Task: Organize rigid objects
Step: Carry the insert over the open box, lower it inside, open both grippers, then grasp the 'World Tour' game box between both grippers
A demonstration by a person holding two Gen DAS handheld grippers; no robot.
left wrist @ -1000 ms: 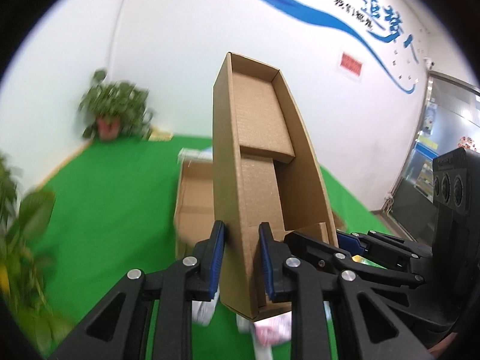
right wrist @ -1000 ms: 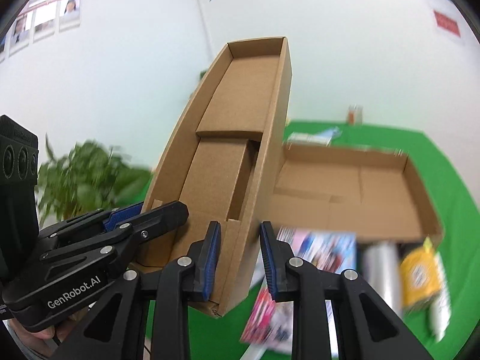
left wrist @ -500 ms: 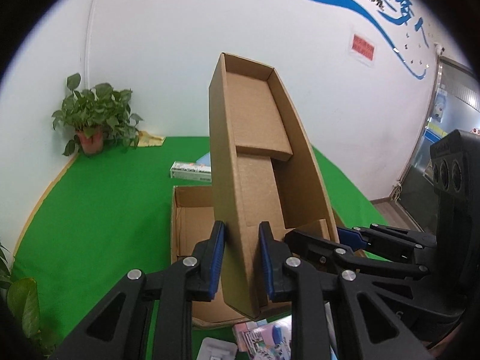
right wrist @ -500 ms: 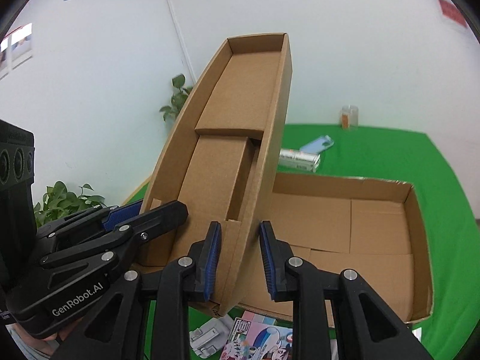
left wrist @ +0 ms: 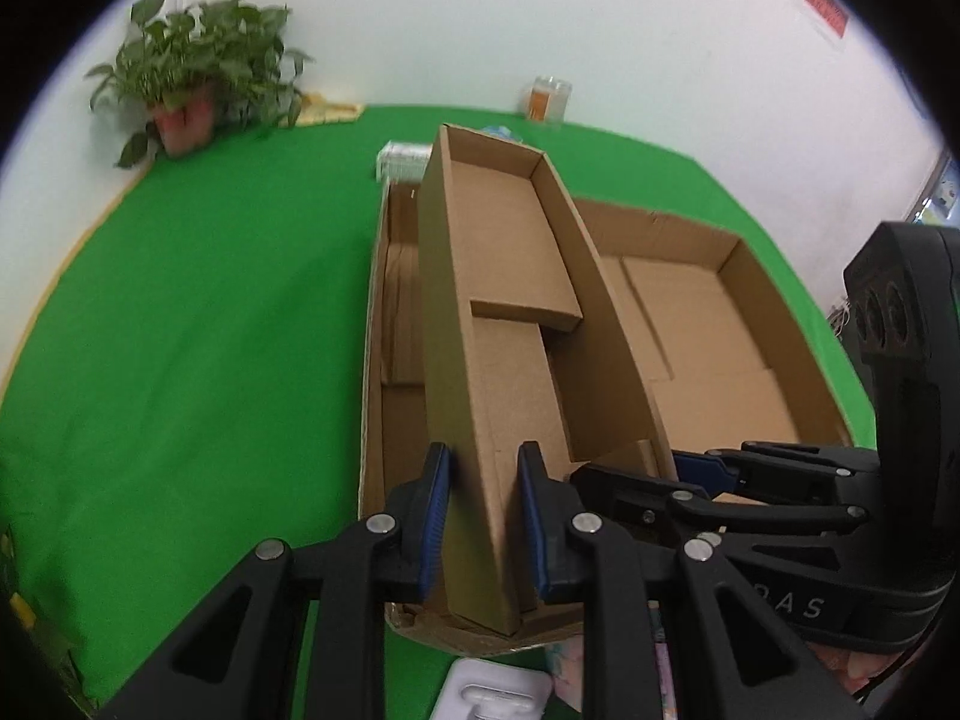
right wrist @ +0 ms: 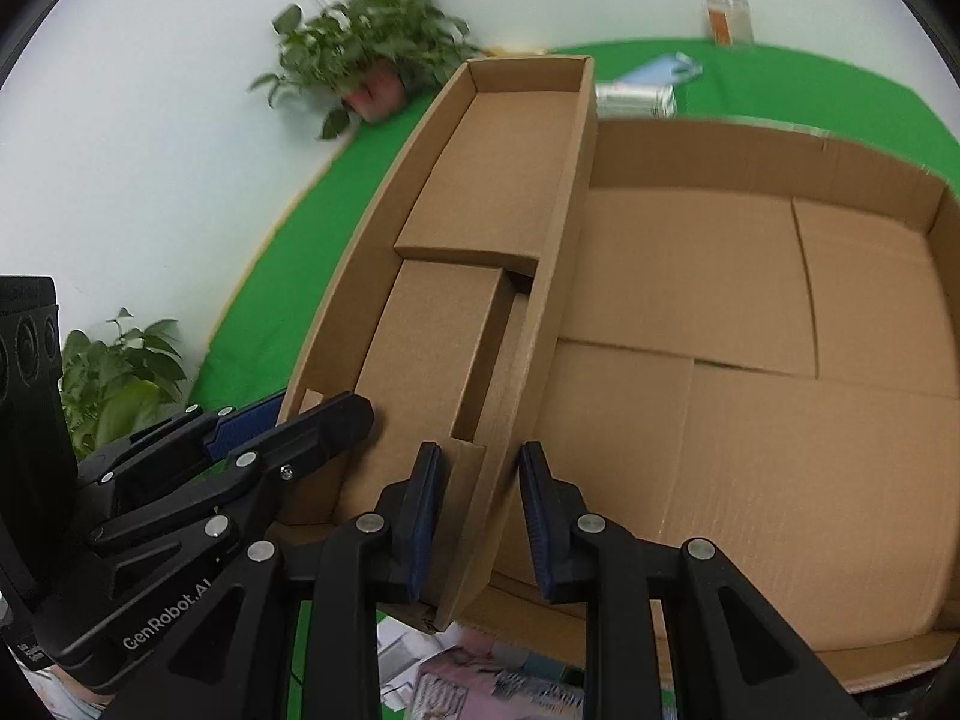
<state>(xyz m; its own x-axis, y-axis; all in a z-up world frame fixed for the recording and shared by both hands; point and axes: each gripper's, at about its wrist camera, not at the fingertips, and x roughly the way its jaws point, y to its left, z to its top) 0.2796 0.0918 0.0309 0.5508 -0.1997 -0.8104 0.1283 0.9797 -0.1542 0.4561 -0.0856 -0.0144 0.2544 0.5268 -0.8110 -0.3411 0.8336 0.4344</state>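
Observation:
A long narrow cardboard tray with folded inner flaps is held by both grippers at its near end. My left gripper is shut on the tray's left side wall. My right gripper is shut on the tray's right side wall. The narrow tray hangs tilted over the left part of a large shallow cardboard box lying on the green table. The large box holds nothing else that I can see. Each gripper shows in the other's view, the right gripper and the left gripper.
The green table carries a potted plant at the far left, a clear jar by the wall, a small white carton and a blue pack behind the big box. Printed packets and a white plastic part lie near the front.
Both grippers carried the narrow tray forward and down, tilting it from steeply upright toward level. It now hangs over the large box's left side instead of in front of it.

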